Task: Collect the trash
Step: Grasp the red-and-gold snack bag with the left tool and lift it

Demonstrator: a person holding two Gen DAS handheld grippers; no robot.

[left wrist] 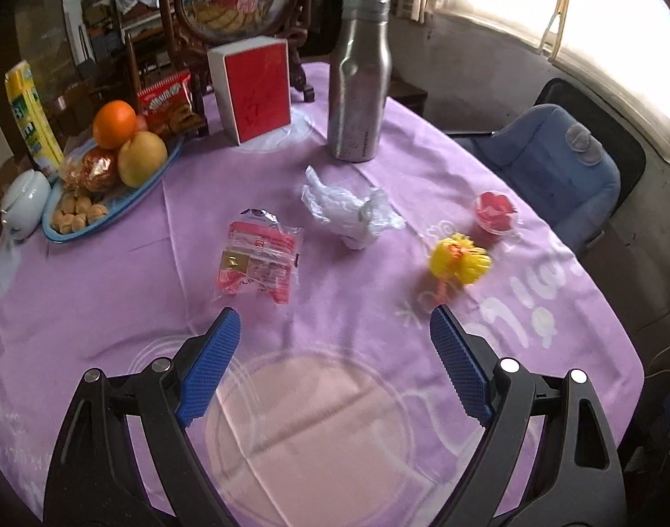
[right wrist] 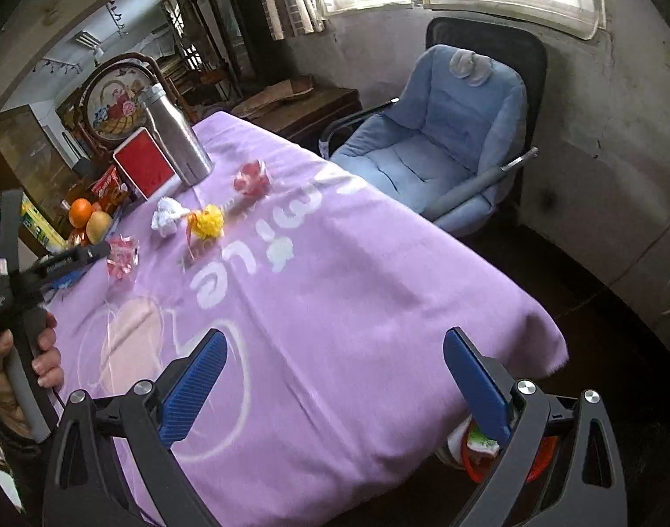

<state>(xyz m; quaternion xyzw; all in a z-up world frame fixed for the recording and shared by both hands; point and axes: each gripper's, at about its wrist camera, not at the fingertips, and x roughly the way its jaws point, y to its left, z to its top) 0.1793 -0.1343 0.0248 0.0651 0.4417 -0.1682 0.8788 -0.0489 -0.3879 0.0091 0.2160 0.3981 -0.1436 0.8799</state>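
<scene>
The left tool (left wrist: 335, 320) hangs over the near part of the desk (left wrist: 115, 307), which is covered by a purple cloth, and its blue pads (left wrist: 210, 369) stand wide apart with only bare cloth between them. The right tool (right wrist: 335, 342) is likewise spread wide over the near corner of the desk, nothing between its pads.

Four pieces of trash lie on the cloth, spread across the middle. The pink wrapper (left wrist: 258, 259) lies flat just beyond the left tool's left pad, not touching it. Farther out, near the middle, sits the crumpled clear plastic (left wrist: 350, 211). To its right lies the yellow pom-pom (left wrist: 460, 259), with an orange string trailing toward the tool. Beyond that, near the desk's right edge, stands the small red cup (left wrist: 495, 215). All four lie apart from one another.

Behind them stand a steel bottle (left wrist: 359, 83) and a red box (left wrist: 256, 90), upright. At the far left a blue tray (left wrist: 58, 235) carries an orange (left wrist: 114, 124), other fruit and nuts.

From the right wrist view, a hand (right wrist: 45, 351) grips the left tool's handle at the left edge, and a blue padded chair (right wrist: 440, 140) sits beside the desk.
</scene>
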